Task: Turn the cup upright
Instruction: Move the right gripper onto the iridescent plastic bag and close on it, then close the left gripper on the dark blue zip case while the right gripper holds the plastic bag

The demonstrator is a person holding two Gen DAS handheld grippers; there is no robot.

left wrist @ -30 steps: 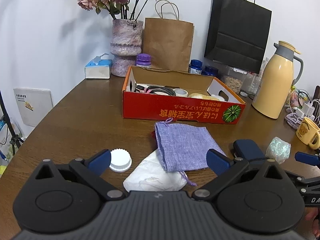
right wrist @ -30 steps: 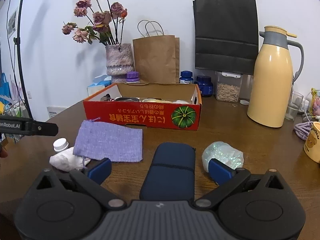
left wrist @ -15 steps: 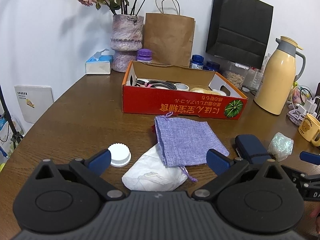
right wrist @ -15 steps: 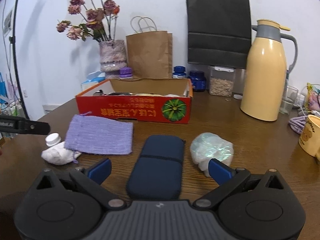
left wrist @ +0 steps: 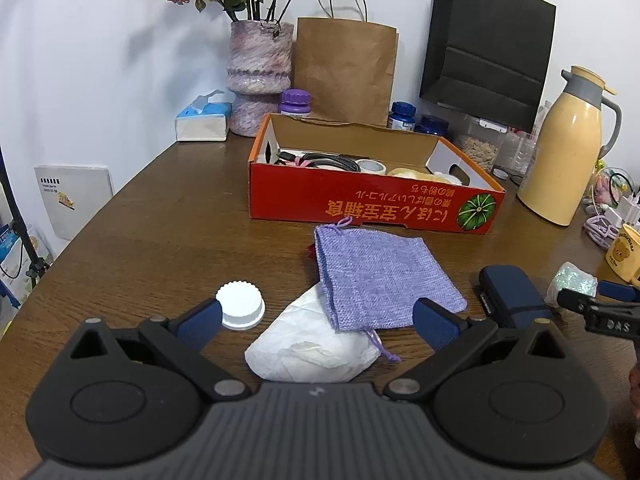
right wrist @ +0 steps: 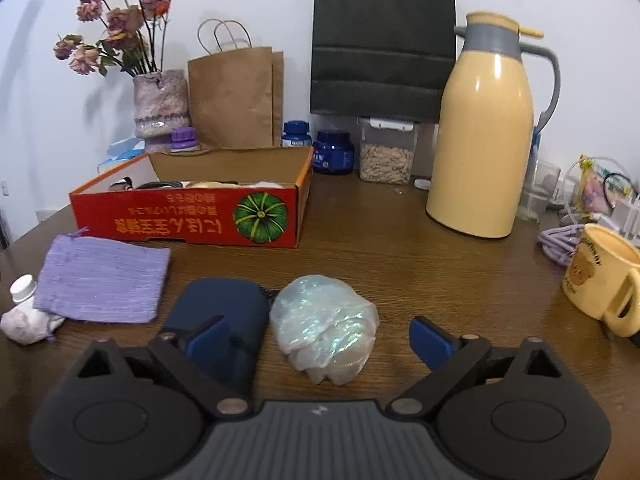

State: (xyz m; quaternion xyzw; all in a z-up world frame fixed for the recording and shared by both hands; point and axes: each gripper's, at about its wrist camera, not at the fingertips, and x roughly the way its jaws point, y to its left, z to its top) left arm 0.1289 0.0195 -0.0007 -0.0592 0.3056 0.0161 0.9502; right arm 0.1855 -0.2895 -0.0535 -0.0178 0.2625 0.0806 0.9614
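Right wrist: cup (right wrist: 600,276) right of gripper (right wrist: 320,338).

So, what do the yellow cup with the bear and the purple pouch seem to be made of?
The yellow cup looks like matte plastic or melamine: thick rim, smooth dull surface, printed bear; ceramic is possible. The purple pouch looks like coarse woven cloth, burlap-like: visible weave, drawstring at its mouth.
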